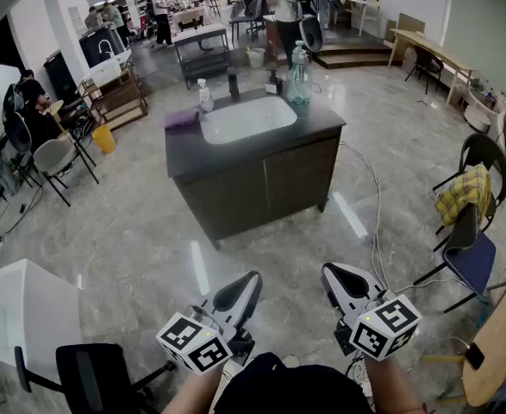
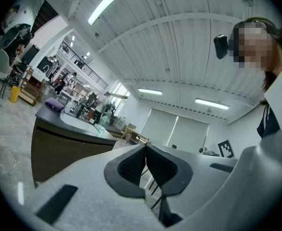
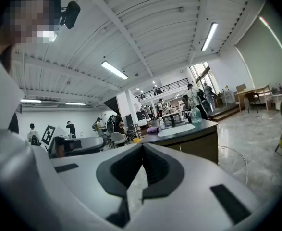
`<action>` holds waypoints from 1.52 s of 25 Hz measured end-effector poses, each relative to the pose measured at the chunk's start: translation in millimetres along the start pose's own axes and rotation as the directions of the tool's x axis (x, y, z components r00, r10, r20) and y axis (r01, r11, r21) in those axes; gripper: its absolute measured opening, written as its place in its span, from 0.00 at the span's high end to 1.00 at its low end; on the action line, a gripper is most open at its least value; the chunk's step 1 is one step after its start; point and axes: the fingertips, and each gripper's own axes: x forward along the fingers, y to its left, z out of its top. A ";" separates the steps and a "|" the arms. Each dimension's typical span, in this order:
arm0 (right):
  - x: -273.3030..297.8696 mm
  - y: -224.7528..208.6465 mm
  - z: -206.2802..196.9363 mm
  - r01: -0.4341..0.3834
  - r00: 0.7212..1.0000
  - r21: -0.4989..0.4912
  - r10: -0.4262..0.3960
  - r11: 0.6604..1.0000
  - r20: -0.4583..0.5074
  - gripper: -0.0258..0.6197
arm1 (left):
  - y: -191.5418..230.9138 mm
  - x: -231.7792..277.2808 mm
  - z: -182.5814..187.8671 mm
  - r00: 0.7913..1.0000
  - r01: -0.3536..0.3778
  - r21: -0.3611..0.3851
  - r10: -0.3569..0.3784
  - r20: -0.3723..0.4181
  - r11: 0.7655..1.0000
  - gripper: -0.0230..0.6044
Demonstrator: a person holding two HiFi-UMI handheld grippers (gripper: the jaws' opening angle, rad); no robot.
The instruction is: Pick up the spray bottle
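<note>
The spray bottle [image 1: 204, 95], white with a trigger head, stands on the dark counter island [image 1: 235, 158], at the back left of the white sink [image 1: 246, 118]. In the right gripper view it is a small white bottle [image 3: 162, 124] on that counter, far off. Both grippers are low in the head view, well short of the island over bare floor. My left gripper [image 1: 251, 281] and right gripper [image 1: 330, 274] are both shut with nothing between the pads. In the gripper views the left gripper [image 2: 145, 146] and the right gripper [image 3: 141, 146] show their jaws meeting.
Also on the counter are a purple cloth [image 1: 182, 119], a dark bottle [image 1: 233, 84] and a tall clear bottle [image 1: 298, 76]. A cable [image 1: 375, 222] runs over the floor right of the island. Chairs [image 1: 472, 261] stand at right, a grey chair [image 1: 54, 158] at left, a white table [image 1: 20, 317] near left.
</note>
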 end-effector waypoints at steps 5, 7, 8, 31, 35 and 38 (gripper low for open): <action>-3.4 -4.9 -3.1 0.001 1.000 -0.031 -0.001 1.000 -0.016 0.95 | -1.3 6.0 -6.7 1.000 -0.006 0.007 0.006 -0.002 1.000 0.95; -5.3 -7.3 -7.1 0.003 1.000 -0.027 -0.004 1.000 -0.025 0.95 | -0.8 8.8 -10.7 1.000 -0.005 -0.005 0.005 -0.008 1.000 0.95; -5.6 -8.8 -8.9 0.005 1.000 -0.025 -0.006 1.000 -0.030 0.95 | -1.3 10.0 -11.8 1.000 -0.001 -0.008 0.001 -0.009 1.000 0.95; 6.2 -26.1 1.5 -0.017 1.000 0.049 0.019 0.999 -0.023 0.95 | 1.8 26.5 -11.4 0.999 -0.016 -0.012 0.016 -0.042 1.000 0.95; 19.3 -32.5 -0.8 -0.009 0.999 0.053 0.012 0.999 -0.044 0.95 | 10.8 31.6 -12.9 0.998 -0.014 -0.016 0.013 -0.065 1.000 0.95; 33.7 -39.7 -2.2 0.001 0.998 0.062 0.002 0.998 -0.059 0.95 | 23.3 38.8 -10.8 0.998 -0.005 -0.021 0.004 -0.068 1.000 0.95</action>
